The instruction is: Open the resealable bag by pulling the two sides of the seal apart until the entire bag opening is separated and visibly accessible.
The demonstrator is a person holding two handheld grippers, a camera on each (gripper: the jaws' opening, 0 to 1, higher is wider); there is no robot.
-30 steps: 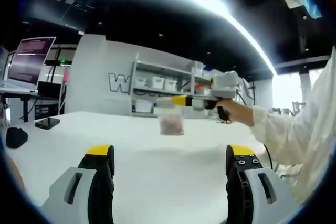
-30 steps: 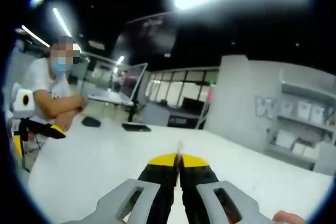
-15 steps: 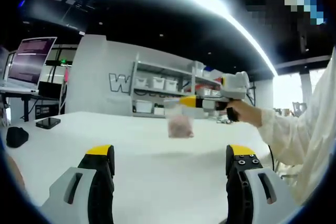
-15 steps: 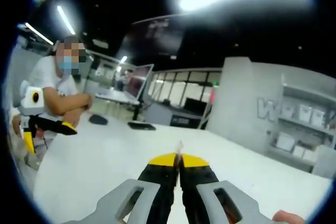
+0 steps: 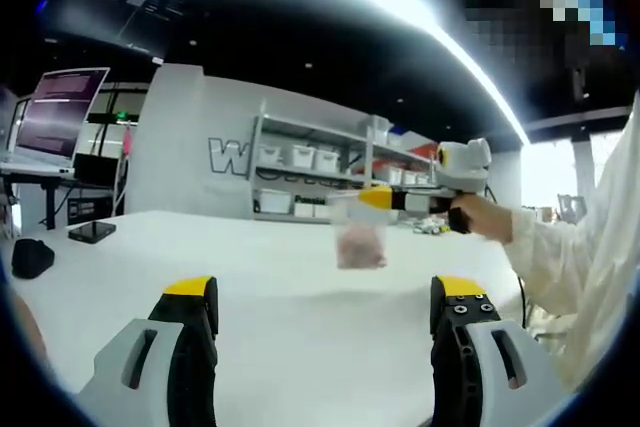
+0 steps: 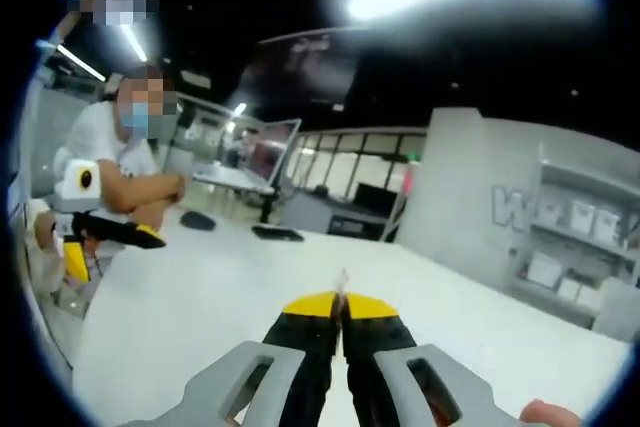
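Observation:
In the left gripper view a small clear resealable bag [image 5: 360, 243] with pinkish contents hangs above the white table [image 5: 270, 327]. My right gripper [image 5: 372, 197] reaches in from the right and is shut on the bag's top edge. My left gripper [image 5: 325, 292] stands open low in front, well short of the bag, with nothing between its jaws. In the right gripper view my right gripper [image 6: 341, 304] is shut, and a thin sliver of the bag's edge [image 6: 343, 281] pokes up between its yellow tips. The left gripper [image 6: 112, 245] shows far off at the left, open.
A person's hand and white sleeve [image 5: 560, 247] hold the right gripper. A monitor [image 5: 55, 112], a dark flat object [image 5: 90, 233] and a black mouse [image 5: 30, 259] sit at the table's left end. Shelves with white bins [image 5: 300, 159] line the back wall.
In the left gripper view the right gripper and the hanging bag have drifted to the right. The right gripper view has swung a little, and its jaws stay shut. The left jaws stay open.

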